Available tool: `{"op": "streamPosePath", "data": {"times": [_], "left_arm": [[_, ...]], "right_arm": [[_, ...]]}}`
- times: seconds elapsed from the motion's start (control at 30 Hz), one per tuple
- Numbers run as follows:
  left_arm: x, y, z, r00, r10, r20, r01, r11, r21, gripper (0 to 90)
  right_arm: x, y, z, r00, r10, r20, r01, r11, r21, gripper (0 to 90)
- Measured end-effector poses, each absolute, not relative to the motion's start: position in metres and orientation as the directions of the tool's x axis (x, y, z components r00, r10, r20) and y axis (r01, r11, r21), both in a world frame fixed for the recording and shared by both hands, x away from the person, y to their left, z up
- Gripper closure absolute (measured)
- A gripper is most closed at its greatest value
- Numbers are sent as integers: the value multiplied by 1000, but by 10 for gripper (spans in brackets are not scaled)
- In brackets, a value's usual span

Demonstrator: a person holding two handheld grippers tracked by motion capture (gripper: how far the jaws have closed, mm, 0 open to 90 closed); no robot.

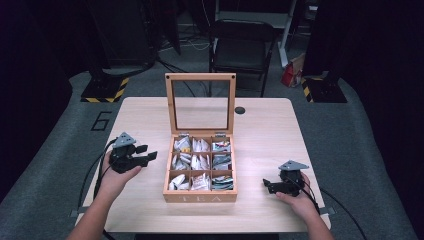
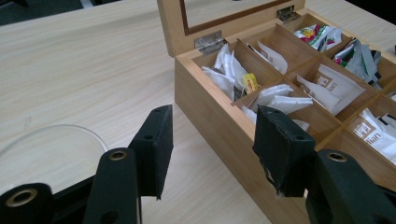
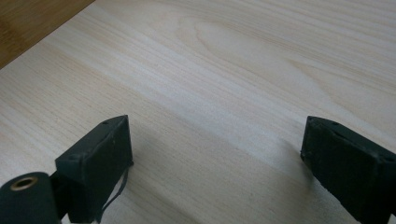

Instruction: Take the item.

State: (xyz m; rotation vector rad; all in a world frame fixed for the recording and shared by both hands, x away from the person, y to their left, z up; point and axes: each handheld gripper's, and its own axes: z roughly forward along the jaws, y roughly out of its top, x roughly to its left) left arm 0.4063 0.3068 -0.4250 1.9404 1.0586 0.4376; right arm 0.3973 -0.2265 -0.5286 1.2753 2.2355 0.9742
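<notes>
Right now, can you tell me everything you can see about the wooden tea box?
The tea box is a square box of light wood with TEA on its front wall. It sits on the table, about midway between the two grippers, and neither touches it. Its lid, a wooden frame around a clear pane, stands open and upright on metal hinges at the back. Inside, thin wooden dividers make nine compartments, three by three, each holding paper tea bags, mostly white, some colourful.

From my station I see the pale wooden table [image 1: 140, 115] evenly lit from overhead against near-black surroundings, soft shadows under the black padded jaws in both gripper views, whose near parts blur, and faint sheen on the glass-paned lid [image 1: 200, 105].
</notes>
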Motion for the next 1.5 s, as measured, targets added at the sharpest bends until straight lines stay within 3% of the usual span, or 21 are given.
{"op": "streamPosePath", "data": {"times": [0.87, 1.5], "left_arm": [[385, 313, -472, 548, 824, -142, 566, -241, 788, 455], [384, 315, -497, 558, 819, -137, 601, -284, 747, 442]], "right_arm": [[397, -227, -529, -513, 859, 6, 588, 346, 731, 82], [397, -227, -529, -512, 859, 6, 589, 346, 730, 83]]}}
